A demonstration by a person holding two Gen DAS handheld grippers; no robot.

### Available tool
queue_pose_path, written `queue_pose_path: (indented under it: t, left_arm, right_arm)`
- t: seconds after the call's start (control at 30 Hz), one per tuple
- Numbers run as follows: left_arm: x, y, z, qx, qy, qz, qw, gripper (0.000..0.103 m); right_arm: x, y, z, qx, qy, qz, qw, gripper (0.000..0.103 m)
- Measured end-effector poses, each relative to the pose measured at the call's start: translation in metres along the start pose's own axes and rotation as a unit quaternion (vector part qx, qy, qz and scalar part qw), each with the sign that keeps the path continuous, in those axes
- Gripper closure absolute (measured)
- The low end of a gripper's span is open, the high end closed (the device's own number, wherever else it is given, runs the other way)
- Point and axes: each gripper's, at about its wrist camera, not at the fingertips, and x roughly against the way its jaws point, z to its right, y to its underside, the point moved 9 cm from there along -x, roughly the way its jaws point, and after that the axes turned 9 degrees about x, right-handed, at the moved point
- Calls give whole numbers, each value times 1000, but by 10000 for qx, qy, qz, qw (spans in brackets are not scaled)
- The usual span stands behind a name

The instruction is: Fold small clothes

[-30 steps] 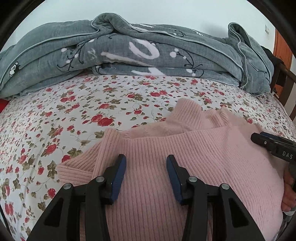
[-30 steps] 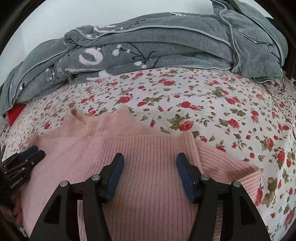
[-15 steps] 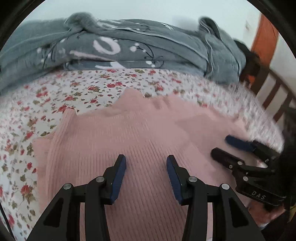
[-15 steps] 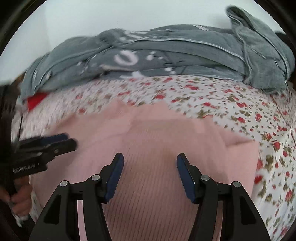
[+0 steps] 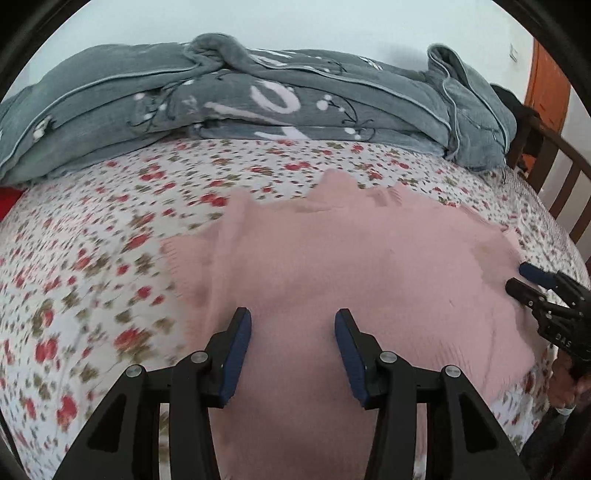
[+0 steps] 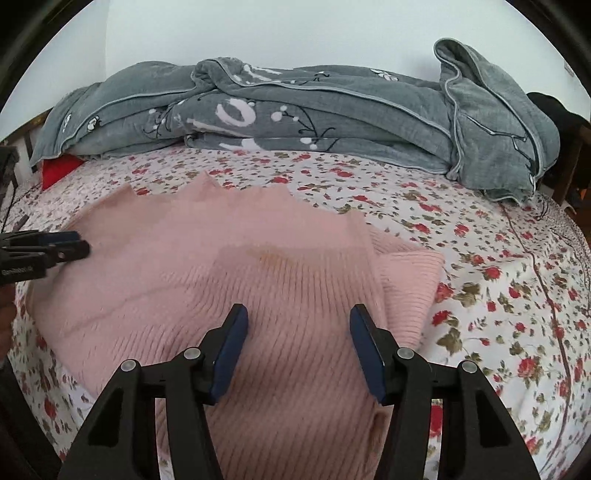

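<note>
The left gripper (image 5: 293,325) hovers with its blue-padded fingers (image 5: 236,354) partly apart and nothing between them. The right gripper (image 6: 298,320) is likewise part open and empty, though its jaws have just been closing a little. Beneath and just beyond both pairs of fingers, a pink ribbed knit sweater (image 6: 258,280) lies spread on the white bedsheet printed with red roses (image 6: 498,295). Farther off, past the sweater's collar, a rumpled grey quilt (image 6: 295,122) is heaped against the pale wall (image 6: 258,33).
</note>
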Motion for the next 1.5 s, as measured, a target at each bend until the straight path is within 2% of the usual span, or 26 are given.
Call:
queue_pose_path:
  t: [0.13, 0.23, 0.27, 0.37, 0.47, 0.57, 0.67, 0.77, 0.83, 0.9, 1.0, 1.03, 1.17, 1.23, 1.3, 1.4, 1.5]
  left_arm:
    - [21, 8, -18, 287, 236, 94, 9993, 57]
    - [22, 18, -40, 552, 169, -108, 9983, 56]
    - [20, 24, -46, 682, 302, -206, 9970, 56]
    - [16, 36, -59, 1151, 769, -429, 9894, 56]
    - [14, 39, -60, 1386, 1110, -468, 9830, 56]
    - [7, 37, -52, 1420, 1292, -544, 9799, 55]
    - [-7, 28, -49, 1506, 1316, -558, 9782, 55]
    - [-19, 19, -48, 1791, 1465, -598, 9710, 55]
    - [-28, 16, -48, 1950, 1611, -781, 9643, 55]
    - [-30, 12, -52, 2037, 1626, -879, 9614, 70]
    - [-28, 8, -54, 2283, 1753, -1034, 9521, 78]
    - [-26, 5, -53, 2288, 1758, -1044, 9518, 79]
    - [-14, -4, -44, 2078, 1637, -947, 9597, 80]
    - [-7, -11, -37, 1972, 1616, -881, 9629, 81]
    - [0, -18, -32, 1916, 1627, -830, 9643, 81]
    - [13, -30, -20, 1827, 1696, -743, 9656, 81]
    - [25, -43, -3, 1654, 1720, -660, 9689, 82]
  right_arm:
    - [6, 1, 1, -71, 65, -63, 9999, 48]
    - [12, 0, 1, -192, 74, -97, 9997, 48]
    - [15, 0, 1, -238, 90, -88, 9996, 48]
    - [20, 0, -8, -334, -13, -82, 9994, 48]
    - [23, 3, -22, -424, -234, -70, 9988, 48]
    - [25, 4, -37, -594, -469, 2, 9971, 48]
    - [23, 5, -52, -711, -636, -44, 9954, 48]
    - [27, 7, -59, -758, -558, -77, 9955, 48]
    - [31, 6, -62, -842, -659, -68, 9942, 48]
    - [34, 1, -62, -816, -563, -19, 9951, 48]
    - [31, -9, -65, -810, -558, 79, 9951, 48]
    - [26, -13, -67, -842, -569, 82, 9948, 48]
    - [4, -20, -83, -919, -624, 110, 9938, 48]
    - [-9, -14, -92, -716, -297, 44, 9970, 48]
    - [-10, -11, -94, -680, -125, 155, 9975, 48]
    - [-10, -9, -88, -863, -249, 202, 9958, 50]
    - [-11, -7, -88, -680, -83, 228, 9974, 50]
